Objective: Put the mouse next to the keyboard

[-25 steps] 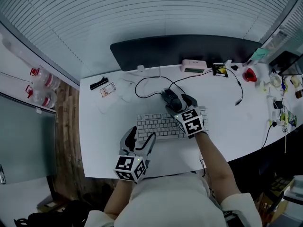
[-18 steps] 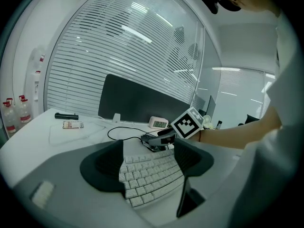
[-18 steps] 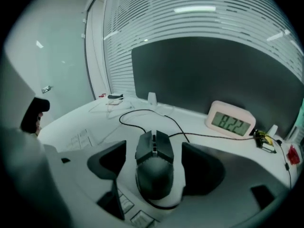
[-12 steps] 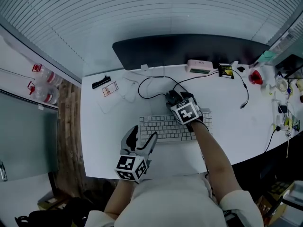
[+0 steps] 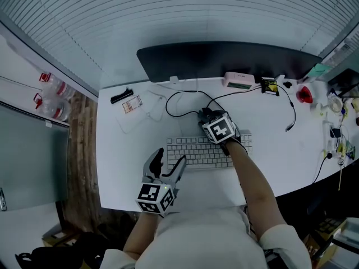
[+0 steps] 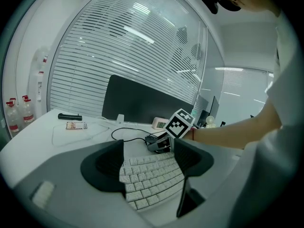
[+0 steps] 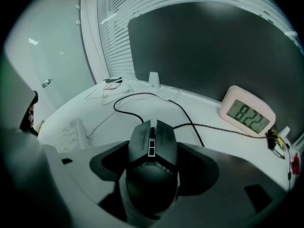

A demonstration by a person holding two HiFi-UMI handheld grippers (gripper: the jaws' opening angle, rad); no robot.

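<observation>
1. Right gripper view: the right gripper (image 7: pixel 154 164) has its jaws drawn in against both flanks of the dark mouse (image 7: pixel 153 139), which fills the gap between them. The mouse sits on the white desk (image 5: pixel 275 144) just behind the far edge of the keyboard (image 5: pixel 202 150), towards its right end.
2. The left gripper (image 5: pixel 168 160) hangs over the desk's near edge with jaws wide and nothing between them. The keys show beyond the gap.
3. Judged from this, the step in hand is the grasp. The mouse is caught but not yet carried to its place beside the keyboard.
4. The next move looks to call for a lift or slide round the keyboard's right end to the bare desk there. The grip would need to stay firm on the mouse's smooth, tapering sides.
5. The black cable (image 7: pixel 142 96) loops away to the left behind the mouse. Its slack may drag or tug as the mouse travels.
6. The desk is pale and curved. A dark monitor (image 5: pixel 224 60) stands at the back and a small pink digital clock (image 7: pixel 248 110) to the right of the mouse. Small clutter lies at the far right end.
7. White blinds (image 5: pixel 168 10) fill the wall behind. Wooden floor (image 5: pixel 78 150) and water bottles (image 5: pixel 47 83) show to the left.
</observation>
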